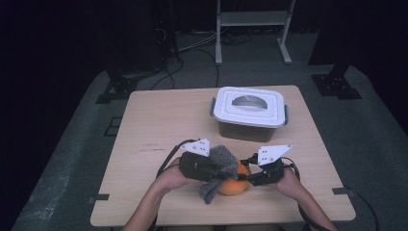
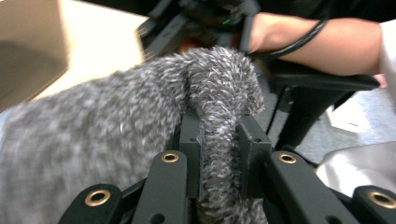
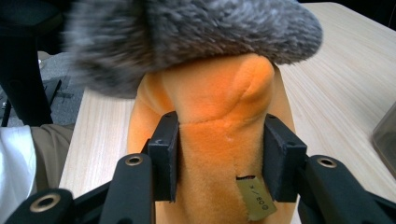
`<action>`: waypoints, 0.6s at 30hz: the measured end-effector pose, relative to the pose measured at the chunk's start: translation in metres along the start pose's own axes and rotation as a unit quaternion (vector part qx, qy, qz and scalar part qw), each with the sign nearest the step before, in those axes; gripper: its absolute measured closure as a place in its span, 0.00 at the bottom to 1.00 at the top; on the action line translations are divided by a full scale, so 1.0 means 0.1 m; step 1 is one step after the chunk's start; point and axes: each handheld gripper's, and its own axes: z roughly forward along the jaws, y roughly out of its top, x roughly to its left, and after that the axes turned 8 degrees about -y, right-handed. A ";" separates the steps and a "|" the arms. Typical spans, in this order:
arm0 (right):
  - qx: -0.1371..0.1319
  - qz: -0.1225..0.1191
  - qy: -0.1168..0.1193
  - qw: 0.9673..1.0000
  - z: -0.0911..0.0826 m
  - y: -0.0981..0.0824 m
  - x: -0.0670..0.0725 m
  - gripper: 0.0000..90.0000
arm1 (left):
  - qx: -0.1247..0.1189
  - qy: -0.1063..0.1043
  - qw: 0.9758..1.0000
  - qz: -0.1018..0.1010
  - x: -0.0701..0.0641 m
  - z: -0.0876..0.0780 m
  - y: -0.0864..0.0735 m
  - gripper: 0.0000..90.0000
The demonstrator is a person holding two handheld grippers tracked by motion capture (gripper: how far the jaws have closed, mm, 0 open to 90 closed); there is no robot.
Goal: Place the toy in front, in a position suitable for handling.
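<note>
Cloth first: my left gripper [image 2: 219,154] has its fingers clamped on a fold of the grey fuzzy cloth [image 1: 219,166], draped over the orange plush toy [image 3: 215,140]. My right gripper [image 3: 219,158] pinches the toy from the opposite side, low over the bench [image 1: 154,125].

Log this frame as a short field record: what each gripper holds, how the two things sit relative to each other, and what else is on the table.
left gripper: shut on a fold of the grey fuzzy cloth
right gripper: shut on the orange plush toy
relation: cloth draped over the top of the toy, touching it
toy detail: small sewn-in tag near the right gripper's jaw
table: light wood; both grippers work near its front edge
other item: lidded plastic container, white lid on, standing behind the toy, apart from it
</note>
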 end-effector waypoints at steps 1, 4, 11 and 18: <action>0.000 -0.002 0.001 1.000 0.01 0.00 0.00 0.59 | 0.010 0.001 1.000 0.004 -0.01 0.05 0.01 0.83; 0.001 -0.003 0.002 1.000 -0.01 -0.01 -0.01 0.59 | 0.016 0.003 1.000 0.004 0.01 0.07 0.00 0.83; 0.004 -0.004 -0.002 1.000 -0.04 -0.03 -0.01 0.60 | 0.026 0.028 0.999 -0.002 0.02 -0.15 -0.12 0.83; 0.003 -0.001 -0.003 1.000 -0.06 -0.04 -0.02 0.60 | 0.037 0.055 0.998 -0.016 0.04 -0.31 -0.25 0.83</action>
